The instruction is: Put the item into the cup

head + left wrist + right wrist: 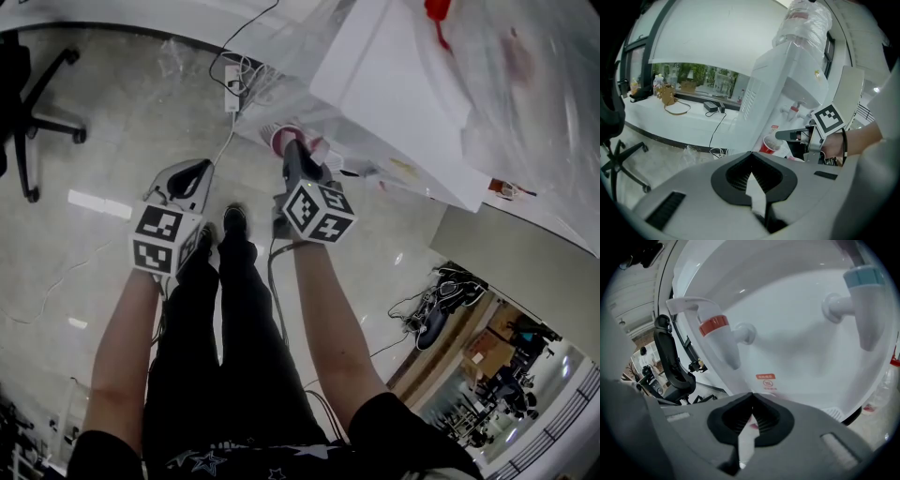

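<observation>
A red paper cup is held up at the front of a white water dispenser. My right gripper is shut on the cup's rim. The left gripper view shows the cup upright and the right gripper clamped on its top edge. In the right gripper view a sliver of red cup sits between the closed jaws of my right gripper, below the red tap and left of the blue tap. My left gripper hangs apart to the left, shut and empty.
An office chair stands at the far left on the glossy floor. A power strip and cables lie near the dispenser's base. A large water bottle tops the dispenser. A counter with a bag runs along the window.
</observation>
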Available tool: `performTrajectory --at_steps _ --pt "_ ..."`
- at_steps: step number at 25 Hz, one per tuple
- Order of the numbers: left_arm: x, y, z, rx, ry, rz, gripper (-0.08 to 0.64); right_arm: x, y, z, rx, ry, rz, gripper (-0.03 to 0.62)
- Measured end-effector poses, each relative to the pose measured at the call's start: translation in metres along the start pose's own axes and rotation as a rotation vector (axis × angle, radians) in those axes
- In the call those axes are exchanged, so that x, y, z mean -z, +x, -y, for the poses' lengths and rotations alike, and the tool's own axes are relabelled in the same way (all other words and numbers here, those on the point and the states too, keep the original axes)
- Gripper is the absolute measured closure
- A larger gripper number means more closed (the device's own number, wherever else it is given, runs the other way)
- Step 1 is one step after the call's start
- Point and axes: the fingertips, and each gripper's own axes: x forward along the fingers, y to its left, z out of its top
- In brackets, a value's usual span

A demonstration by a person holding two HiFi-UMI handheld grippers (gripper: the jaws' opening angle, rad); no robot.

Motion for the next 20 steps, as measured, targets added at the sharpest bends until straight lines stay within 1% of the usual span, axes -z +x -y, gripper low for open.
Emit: performTrajectory --at_steps 6,10,15,20 --pt "0.005 0.001 -0.001 -0.004 -0.008 -0.005 0.554 0.006 0.006 0.006 0.013 -0.019 -0.014 0.591" --pt "0.006 0.003 -0.002 -0.005 -0.015 -0.003 0.554 0.008 0.009 0.010 0.022 -0.024 0.003 0.591" --pt "0.009 0.006 -0.001 0.000 -0.014 -0.003 0.554 0.012 0.013 0.010 0.015 -0.051 0.018 0.591" --pt "0.013 0.007 0.002 0.011 -0.019 0.003 0.554 0.013 0.015 0.008 0.001 -0.042 0.032 0.591"
